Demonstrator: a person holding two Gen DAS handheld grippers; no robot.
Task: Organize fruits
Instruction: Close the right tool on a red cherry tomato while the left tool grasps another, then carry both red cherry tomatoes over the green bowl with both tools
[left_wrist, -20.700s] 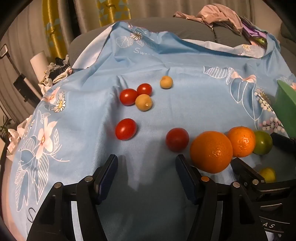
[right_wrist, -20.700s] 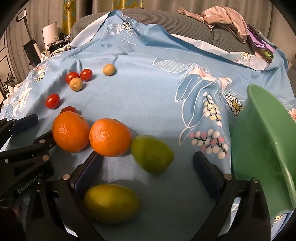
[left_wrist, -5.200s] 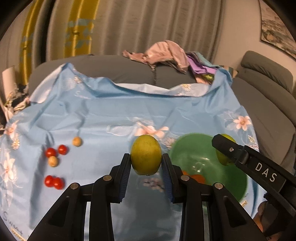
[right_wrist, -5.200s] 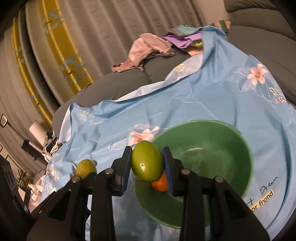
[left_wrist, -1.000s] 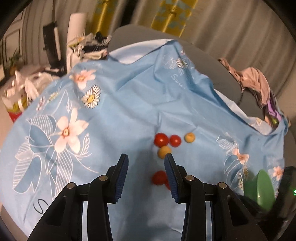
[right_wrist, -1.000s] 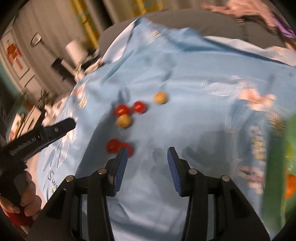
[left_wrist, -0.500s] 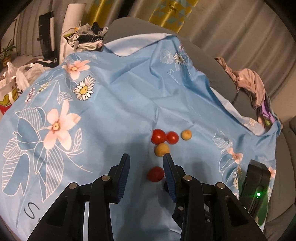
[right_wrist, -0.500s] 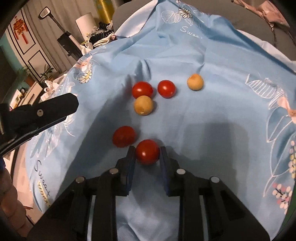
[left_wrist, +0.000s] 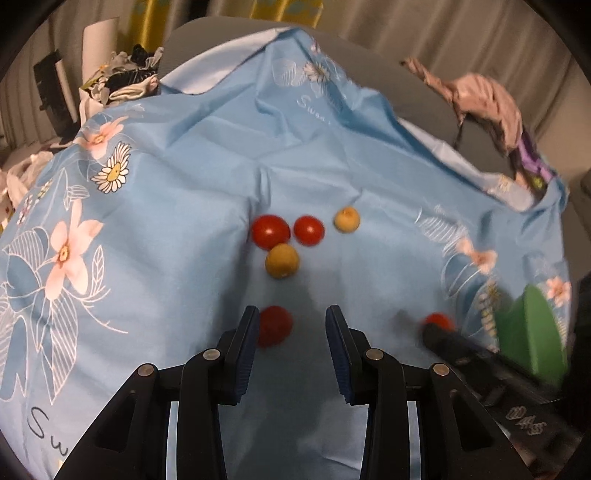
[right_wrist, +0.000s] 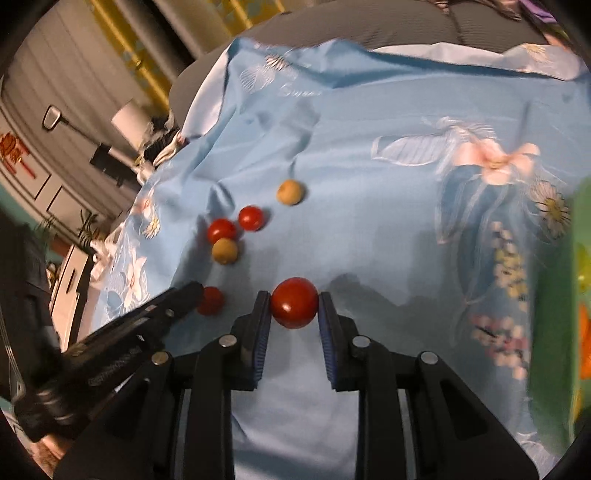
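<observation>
My right gripper (right_wrist: 293, 308) is shut on a red tomato (right_wrist: 294, 302) and holds it above the blue floral cloth (right_wrist: 369, 155); that tomato also shows in the left wrist view (left_wrist: 438, 320). My left gripper (left_wrist: 290, 325) is open, with a red tomato (left_wrist: 274, 325) on the cloth beside its left finger. Beyond it lie two red tomatoes (left_wrist: 270, 231) (left_wrist: 308, 230) and two tan fruits (left_wrist: 282, 260) (left_wrist: 347, 220). The green bowl (left_wrist: 532, 332) sits at the right, with orange fruit (right_wrist: 584, 345) in it.
A pile of clothes (left_wrist: 487, 99) lies on the grey sofa back behind the cloth. Clutter and a white roll (left_wrist: 94, 48) stand off the cloth's far left edge. The cloth drops away at the left.
My right gripper has lifted its tomato off the cloth and swung right toward the bowl. My left gripper has come lower and closer to the remaining near tomato.
</observation>
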